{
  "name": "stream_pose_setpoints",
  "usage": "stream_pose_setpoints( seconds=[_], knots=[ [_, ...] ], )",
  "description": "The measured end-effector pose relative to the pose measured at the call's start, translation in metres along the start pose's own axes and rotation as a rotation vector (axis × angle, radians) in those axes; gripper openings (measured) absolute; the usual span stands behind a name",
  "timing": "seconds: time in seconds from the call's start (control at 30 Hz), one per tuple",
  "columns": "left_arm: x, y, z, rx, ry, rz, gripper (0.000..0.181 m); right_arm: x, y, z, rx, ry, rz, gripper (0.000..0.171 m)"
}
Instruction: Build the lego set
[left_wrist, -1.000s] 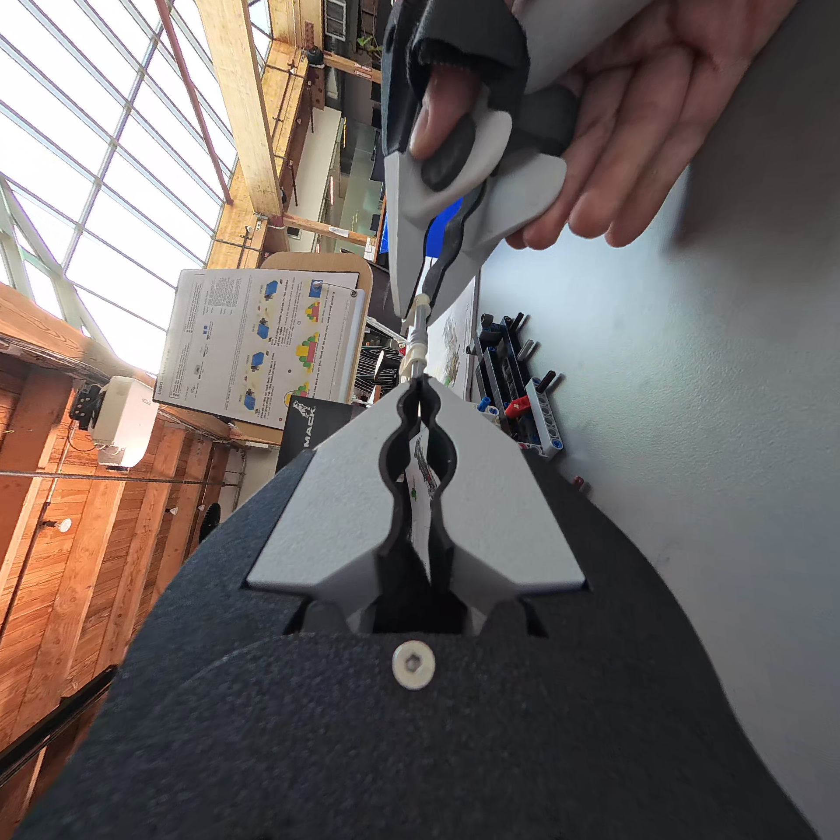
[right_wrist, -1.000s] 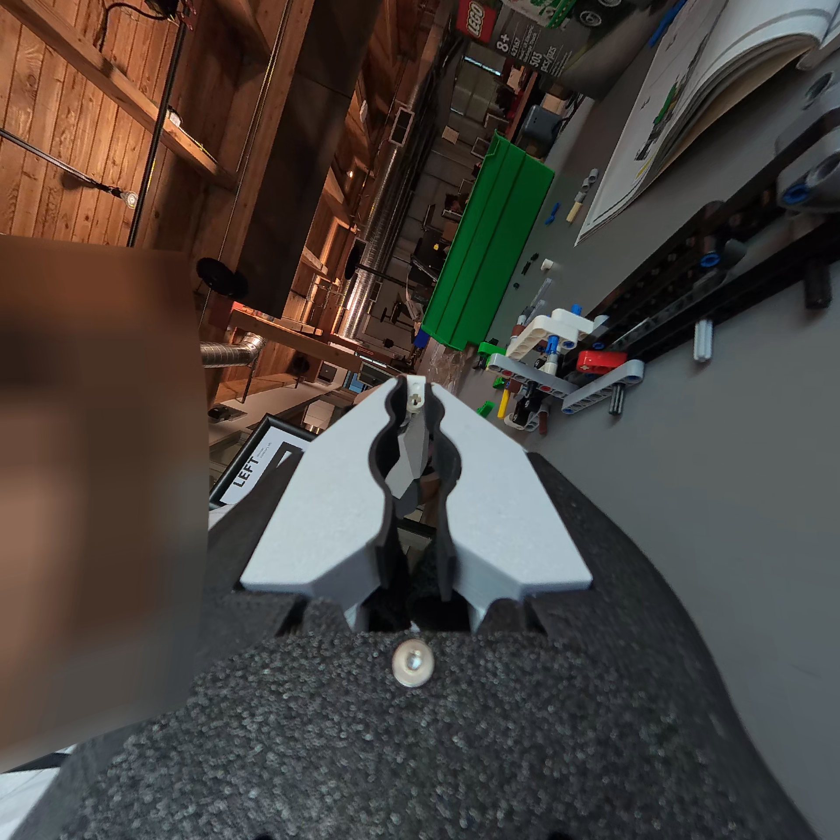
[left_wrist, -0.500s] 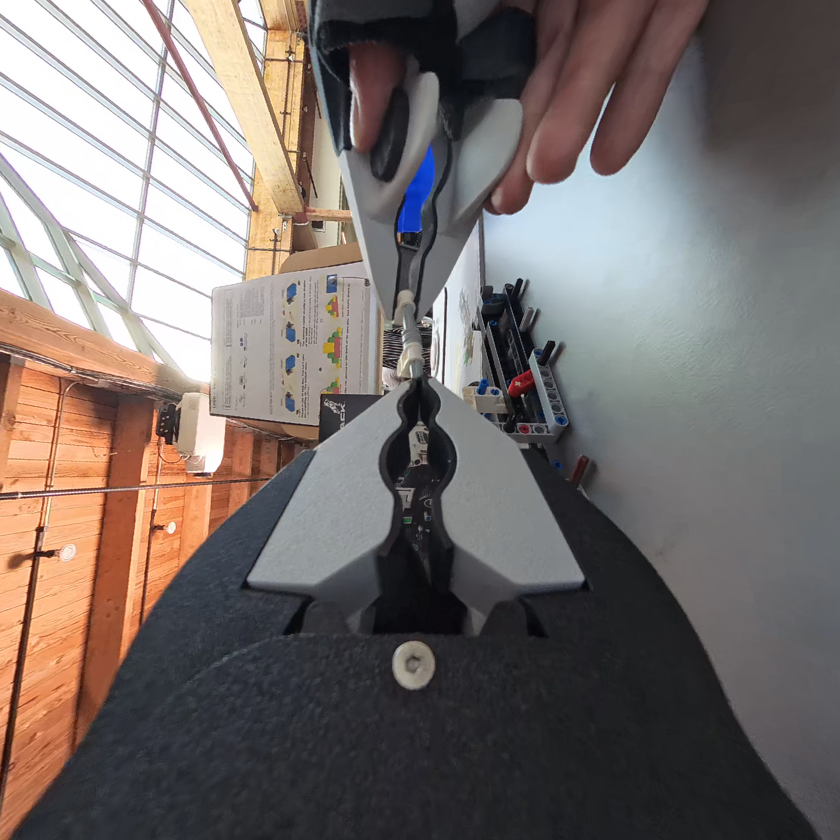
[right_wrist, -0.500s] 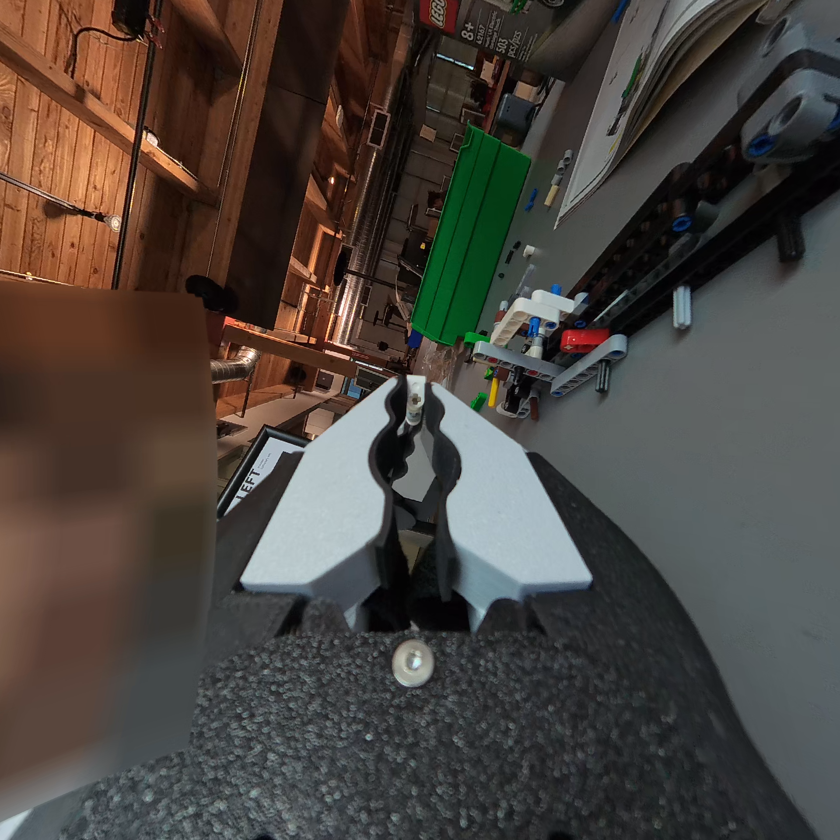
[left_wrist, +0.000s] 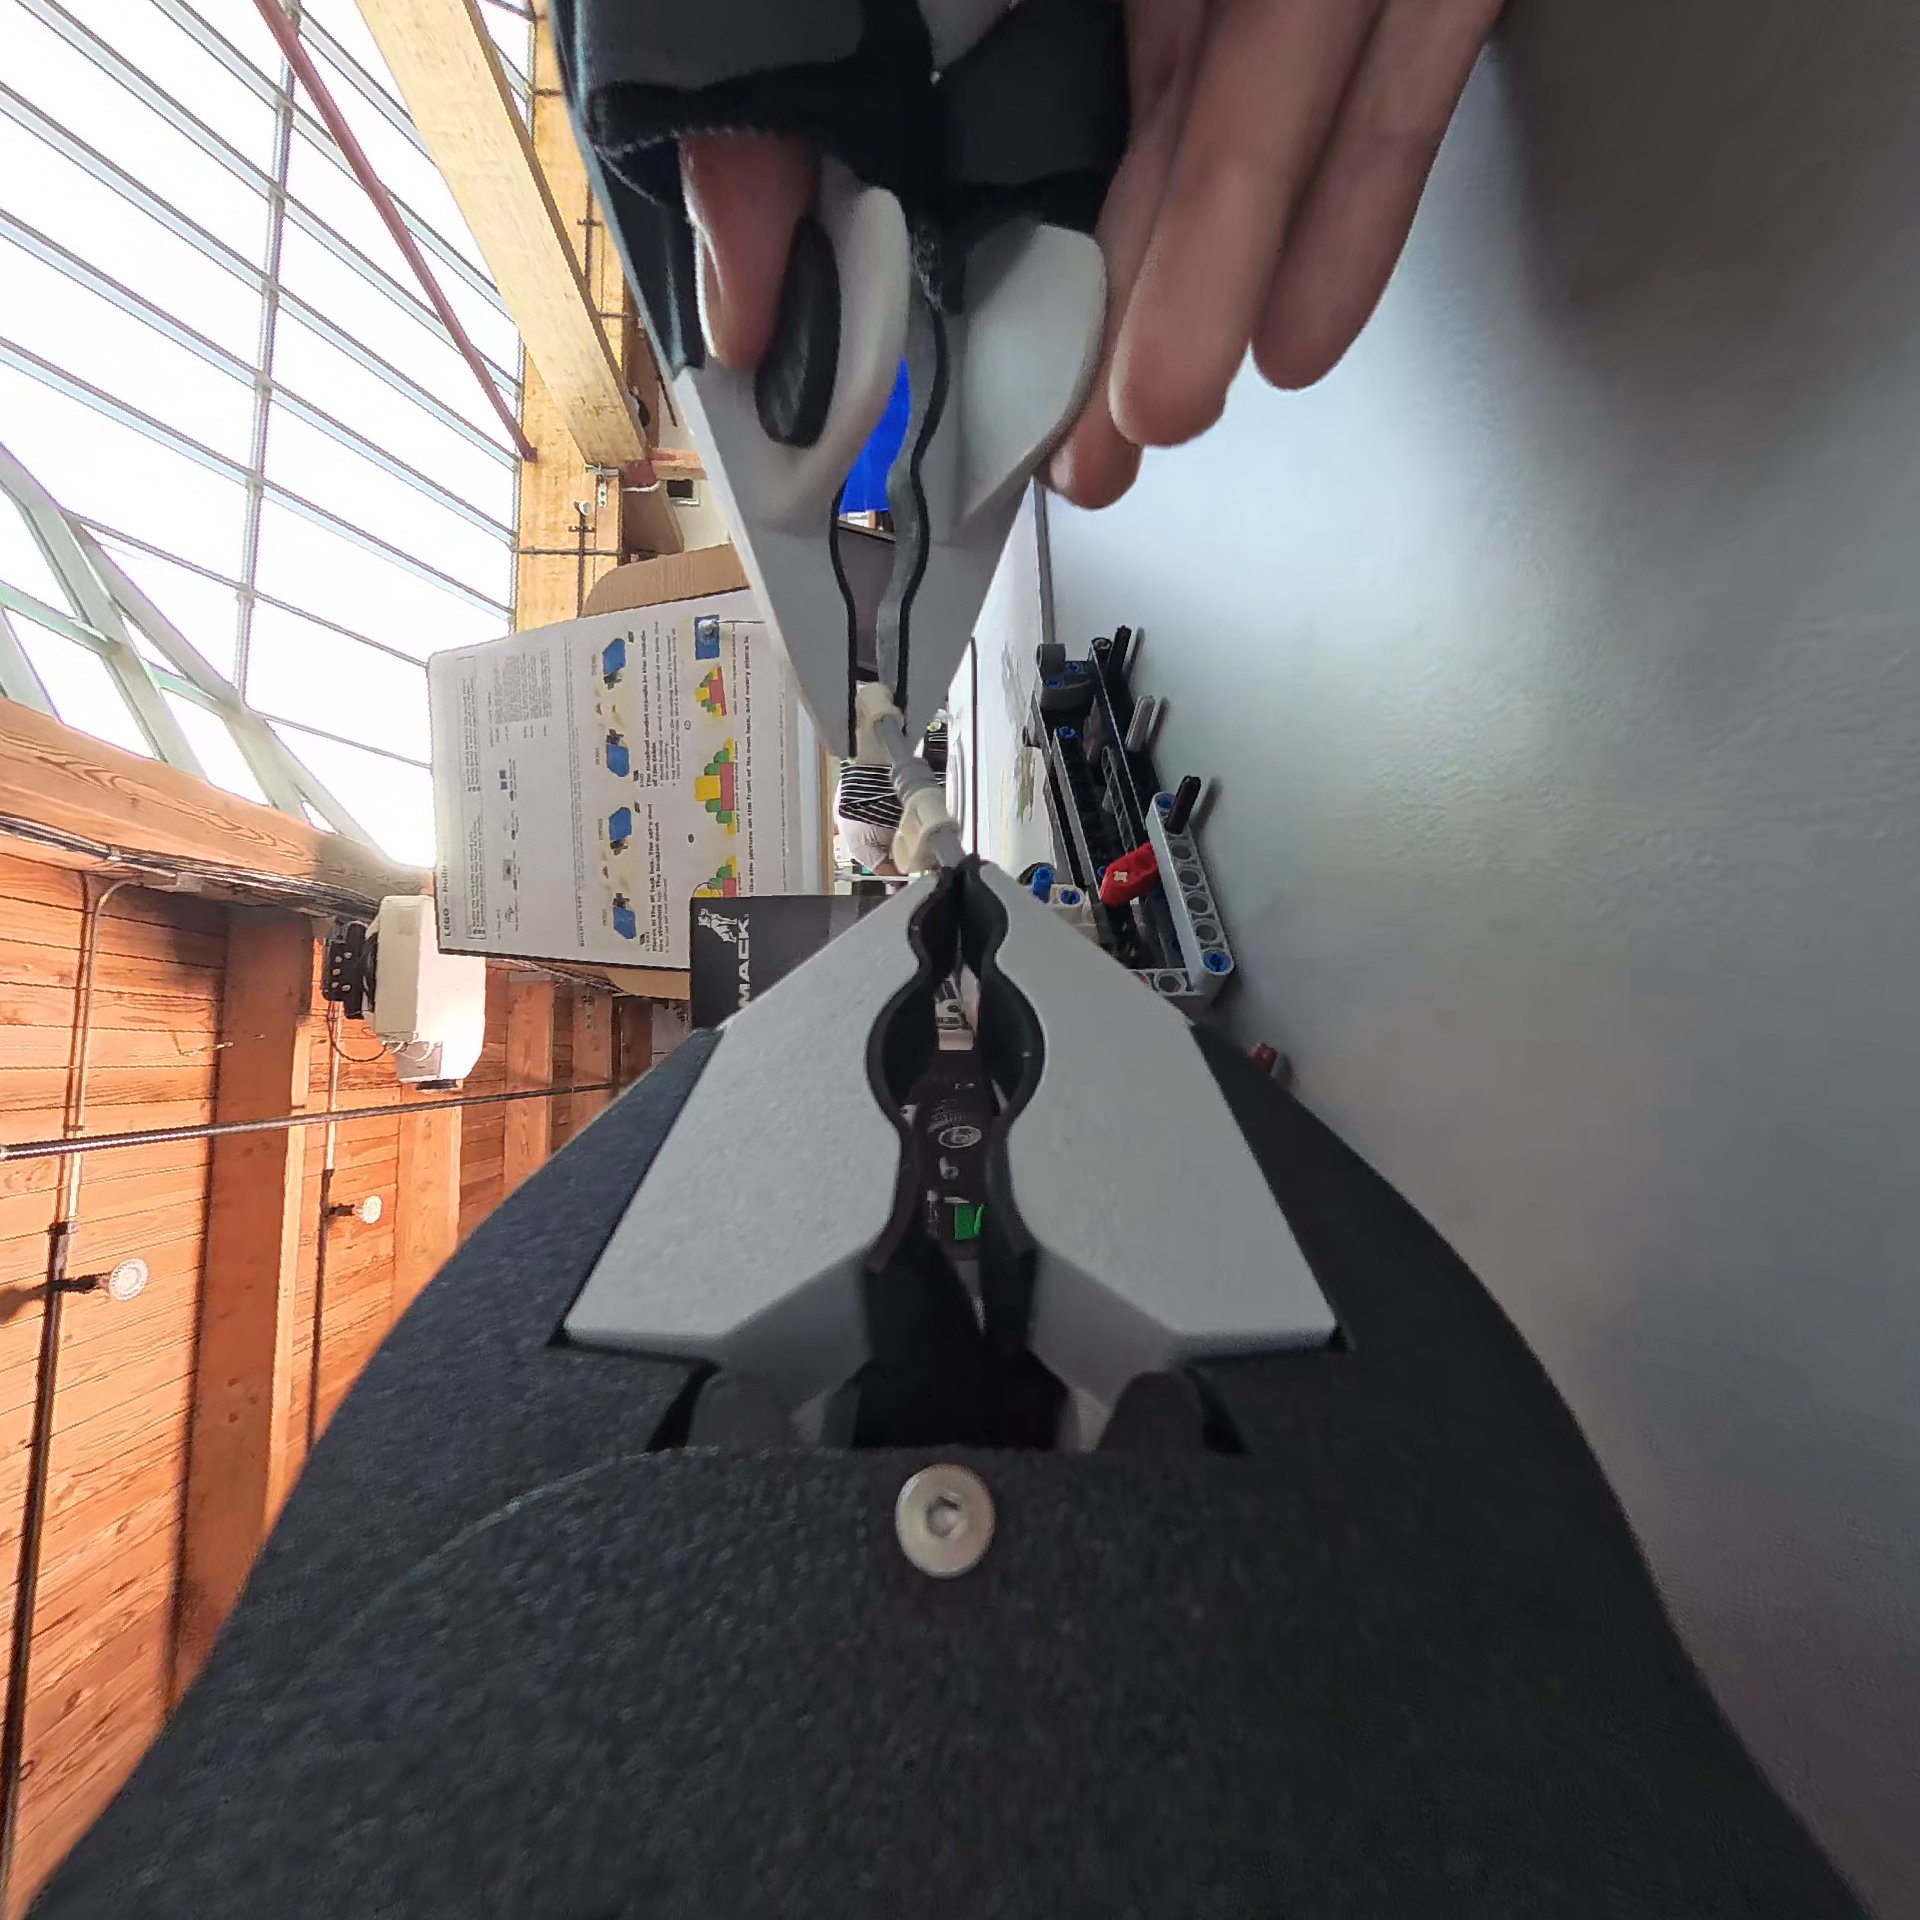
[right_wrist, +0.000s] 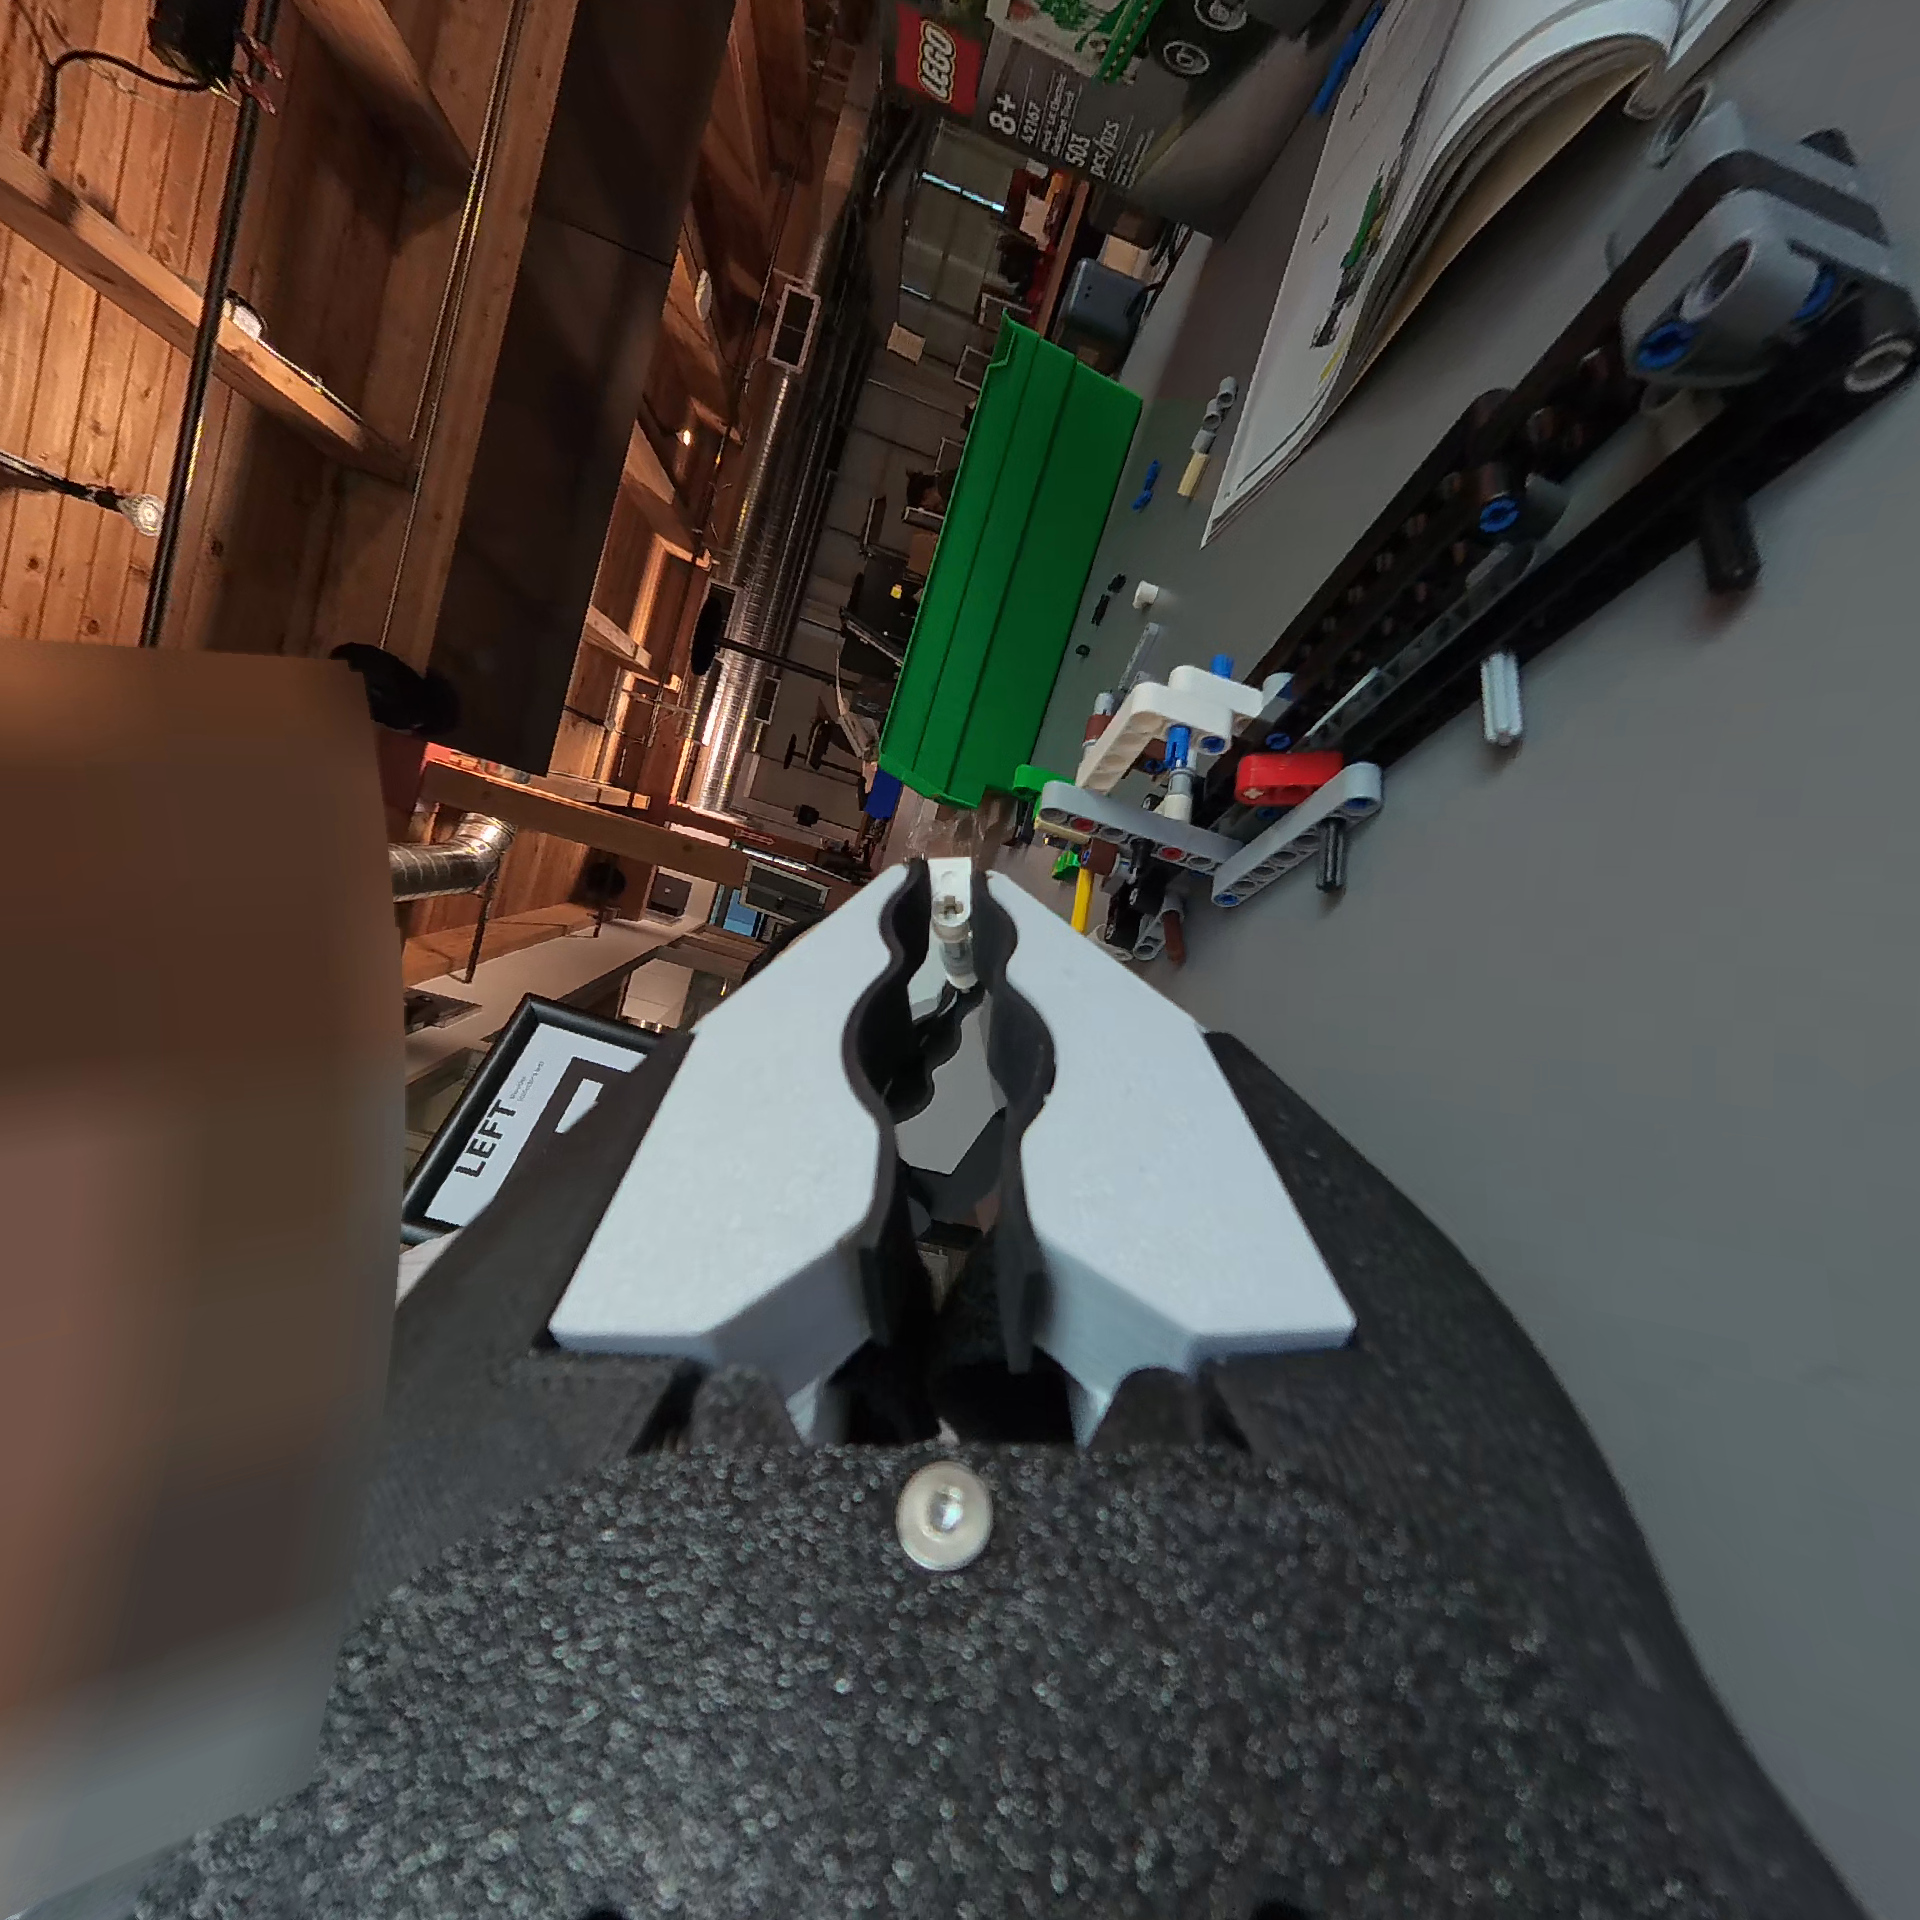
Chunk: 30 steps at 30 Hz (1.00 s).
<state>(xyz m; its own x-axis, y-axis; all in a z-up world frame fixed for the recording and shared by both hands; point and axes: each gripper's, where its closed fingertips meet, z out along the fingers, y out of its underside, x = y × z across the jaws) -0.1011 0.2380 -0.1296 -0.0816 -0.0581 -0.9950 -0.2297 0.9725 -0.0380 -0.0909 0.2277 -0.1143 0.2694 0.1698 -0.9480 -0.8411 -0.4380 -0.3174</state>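
Left wrist view. The left gripper (left_wrist: 961, 883) has its jaws closed to a thin slit, pinching one end of a thin light-grey axle (left_wrist: 914, 790) at the very tips. The axle is a slim rod carrying a cream bush at each end. Its far end is pinched at the tips of the right gripper (left_wrist: 878, 717), which enters from the top edge, jaws likewise closed to a slit, held by a hand (left_wrist: 1195, 208). The axle thus spans the short gap between the two pairs of tips, clear of the grey table (left_wrist: 1558, 935). Behind it, on the table, lies a partly built lego frame (left_wrist: 1117, 831): long black beams, a light-grey holed beam, a red piece, blue pins. A printed instruction sheet (left_wrist: 623, 779) stands at the table's far edge.

Right wrist view. The right gripper (right_wrist: 945, 883) has its jaws nearly together; the axle (right_wrist: 951, 935) shows between them at the tips, pale, with a cream bush. The left gripper's fingers (right_wrist: 956, 1101) lie behind it. The lego frame (right_wrist: 1455, 644) lies along the table (right_wrist: 1558, 1143), well apart from the tips, with a white piece, red piece and grey beams at its near end. An open instruction booklet (right_wrist: 1403, 260), a green bin (right_wrist: 1008, 582) and a lego box (right_wrist: 1039, 83) sit toward the far edge.
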Motion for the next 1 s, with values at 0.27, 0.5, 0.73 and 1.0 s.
stream_pose_setpoints(
  seconds=[0.27, 0.5, 0.73, 1.0],
  knots=[
    [-0.004, 0.003, 0.000, 0.004, 0.041, -0.108, 0.000, -0.002, -0.008, -0.002, -0.021, 0.084, -0.362, 0.017],
    [-0.010, 0.002, -0.002, 0.026, 0.086, -0.273, 0.000, -0.001, 0.004, -0.013, -0.142, 0.251, -1.068, 0.058],
    [-0.007, -0.014, -0.008, 0.050, 0.043, -0.159, 0.000, -0.002, 0.018, -0.008, -0.147, 0.396, -1.252, 0.059],
    [-0.003, -0.021, -0.011, 0.058, 0.023, -0.089, 0.000, 0.000, 0.023, -0.006, -0.144, 0.378, -1.180, 0.043]
  ],
)
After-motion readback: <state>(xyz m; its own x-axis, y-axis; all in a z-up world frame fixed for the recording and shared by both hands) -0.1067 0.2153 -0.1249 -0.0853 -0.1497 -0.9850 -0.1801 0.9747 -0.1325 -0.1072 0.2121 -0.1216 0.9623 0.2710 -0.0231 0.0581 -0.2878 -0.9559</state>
